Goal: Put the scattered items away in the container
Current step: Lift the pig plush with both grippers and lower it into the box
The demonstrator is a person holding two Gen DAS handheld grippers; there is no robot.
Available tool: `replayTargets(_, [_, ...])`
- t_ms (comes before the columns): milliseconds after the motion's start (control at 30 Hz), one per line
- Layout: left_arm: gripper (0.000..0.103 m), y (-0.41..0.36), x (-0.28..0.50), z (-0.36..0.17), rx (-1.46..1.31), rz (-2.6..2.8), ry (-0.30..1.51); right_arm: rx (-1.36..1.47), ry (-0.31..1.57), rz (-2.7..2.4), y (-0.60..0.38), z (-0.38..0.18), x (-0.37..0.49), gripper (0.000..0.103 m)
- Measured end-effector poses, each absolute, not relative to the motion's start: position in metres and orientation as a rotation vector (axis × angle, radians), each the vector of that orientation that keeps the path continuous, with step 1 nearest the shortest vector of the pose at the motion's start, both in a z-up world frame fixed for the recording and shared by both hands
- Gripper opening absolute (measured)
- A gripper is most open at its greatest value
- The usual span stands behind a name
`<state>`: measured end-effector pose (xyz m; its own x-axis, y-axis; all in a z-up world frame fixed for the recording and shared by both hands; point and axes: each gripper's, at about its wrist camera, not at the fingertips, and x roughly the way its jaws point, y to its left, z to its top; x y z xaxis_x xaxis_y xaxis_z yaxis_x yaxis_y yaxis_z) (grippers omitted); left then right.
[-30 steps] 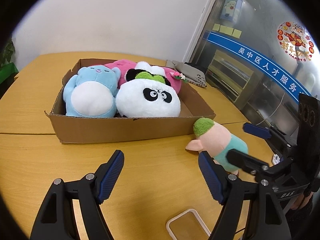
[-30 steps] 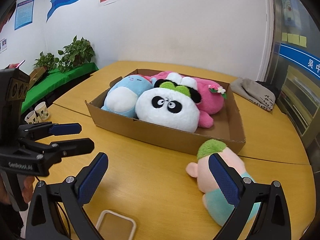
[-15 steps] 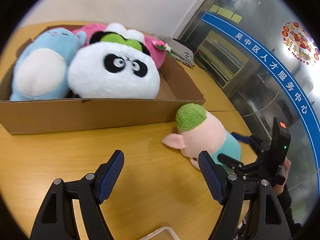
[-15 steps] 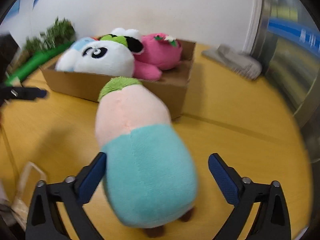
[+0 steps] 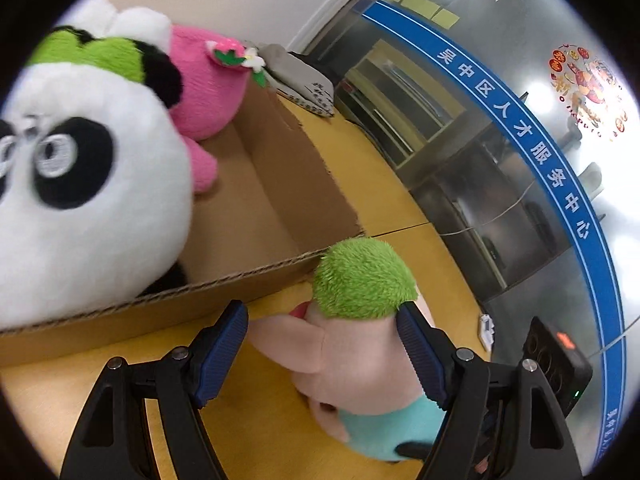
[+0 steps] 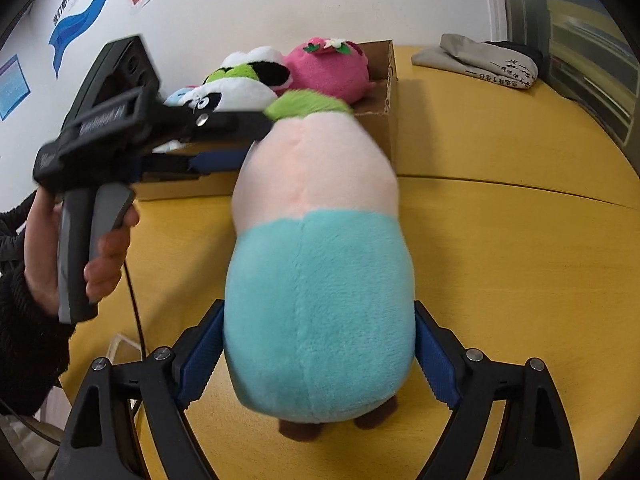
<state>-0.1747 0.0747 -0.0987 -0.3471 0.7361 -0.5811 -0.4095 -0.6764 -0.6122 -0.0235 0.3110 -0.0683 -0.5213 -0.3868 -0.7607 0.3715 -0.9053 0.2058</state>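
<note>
A plush pig (image 6: 316, 264) with green hair, pink head and teal body lies on the wooden table beside the cardboard box (image 5: 288, 184). My right gripper (image 6: 318, 356) is open with its fingers on either side of the teal body. My left gripper (image 5: 324, 352) is open around the pig's head (image 5: 352, 320), near the box's front corner. The left gripper also shows in the right wrist view (image 6: 224, 140), held in a hand. The box holds a panda plush (image 5: 80, 184), a pink plush (image 5: 204, 84) and a blue plush (image 6: 176, 96).
A folded grey cloth (image 6: 488, 64) lies on the table behind the box. A white-rimmed object (image 6: 120, 348) lies on the table at the left. Glass cabinets (image 5: 460, 132) stand beyond the table edge. The table (image 6: 520, 264) has a seam across it.
Both grippers have moved in on the plush pig from opposite ends. The left one now straddles its head and the right one its teal body. The pig stays on the table.
</note>
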Motion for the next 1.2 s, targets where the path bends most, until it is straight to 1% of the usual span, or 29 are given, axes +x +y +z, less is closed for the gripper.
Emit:
replayTargets(67, [0.077,0.080,-0.177,-0.097,-1.128,2.041,-0.465,1.219,0.030,-2.415,0.309,-0.071,-0.022,0.090])
replayTargets(200, [0.077,0.084,-0.177,-0.087,-1.063,2.002,-0.461,1.201,0.060,-2.417,0.307,-0.073,-0.019,0.090])
replayTargets(333, [0.077,0.099,-0.184,-0.089,-1.082,1.943,-0.408,1.161,0.117,-2.455,0.300,-0.071,-0.009,0.084])
replayTargets(400, [0.073,0.107,-0.185,-0.090,-1.092,1.938,-0.382,1.138,0.144,-2.477,0.297,-0.069,-0.004,0.081])
replayTargets(433, [0.069,0.109,-0.185,-0.090,-1.096,1.945,-0.366,1.127,0.153,-2.486,0.296,-0.068,-0.002,0.079])
replayTargets(467, [0.063,0.109,-0.185,-0.088,-1.096,1.956,-0.353,1.110,0.159,-2.496,0.296,-0.066,0.001,0.078])
replayTargets(500, [0.061,0.108,-0.184,-0.082,-1.086,1.961,-0.351,1.091,0.151,-2.508,0.297,-0.062,0.002,0.076])
replayTargets(600, [0.059,0.103,-0.181,-0.049,-1.012,1.988,-0.307,0.997,0.134,-2.546,0.295,-0.039,0.005,0.075])
replayTargets(700, [0.060,0.097,-0.188,0.003,-0.908,2.042,-0.227,0.873,0.130,-2.590,0.290,-0.008,0.003,0.075])
replayTargets(833, [0.060,0.087,-0.230,0.061,-0.808,2.138,-0.096,0.701,0.158,-2.646,0.272,0.036,-0.032,0.075])
replayTargets(900, [0.060,0.083,-0.263,0.073,-0.786,2.189,-0.041,0.638,0.161,-2.668,0.261,0.047,-0.061,0.075])
replayTargets(1033, [0.060,0.081,-0.318,0.070,-0.811,2.256,0.066,0.557,0.184,-2.699,0.239,0.037,-0.125,0.075])
replayTargets(1133, [0.060,0.083,-0.349,0.040,-0.925,2.245,0.096,0.670,0.216,-2.704,0.227,0.006,-0.161,0.075])
replayTargets(1200, [0.060,0.084,-0.360,0.013,-0.994,2.205,0.076,0.749,0.215,-2.691,0.227,-0.010,-0.166,0.075])
